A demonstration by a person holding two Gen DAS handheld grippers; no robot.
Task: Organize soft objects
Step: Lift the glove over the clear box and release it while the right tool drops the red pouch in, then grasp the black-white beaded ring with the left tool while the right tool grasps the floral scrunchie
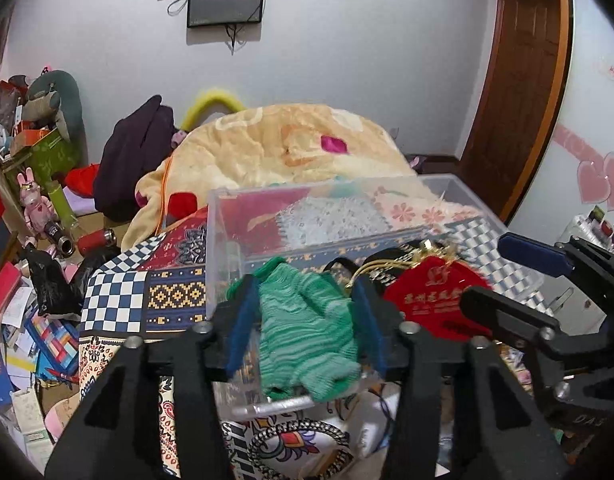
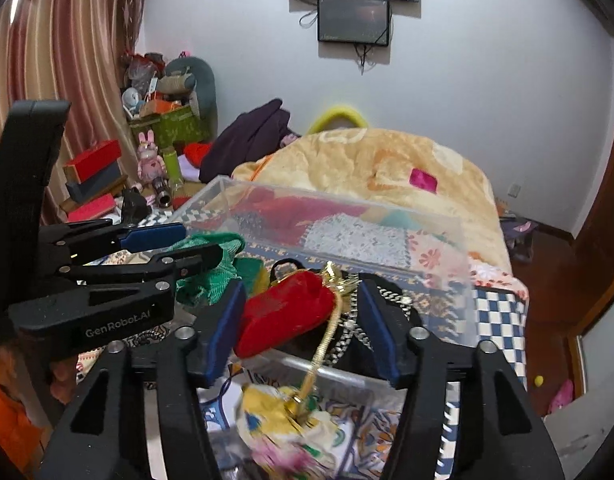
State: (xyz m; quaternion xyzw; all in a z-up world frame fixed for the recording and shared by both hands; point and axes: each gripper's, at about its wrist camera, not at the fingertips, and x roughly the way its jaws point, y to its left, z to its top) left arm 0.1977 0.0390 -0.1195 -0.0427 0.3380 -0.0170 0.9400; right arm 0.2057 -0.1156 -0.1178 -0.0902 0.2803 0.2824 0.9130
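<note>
While a green cloth (image 1: pixel 307 328) is clamped between the left gripper (image 1: pixel 303 320) fingers over the clear box (image 1: pixel 227 248), a red pouch (image 2: pixel 287 312) hangs pinched in the right gripper (image 2: pixel 299 320) beside it. Both are held above the patterned bedspread (image 1: pixel 119 300).

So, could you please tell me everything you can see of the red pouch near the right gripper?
The red pouch looks like soft velvety fabric, with gold printed characters and a logo on one face in the left wrist view. A gold cord with a tassel hangs from its top. It sits tilted between the fingers of the right gripper, at the near edge of the clear plastic box; whether the pads press it is unclear.
</note>
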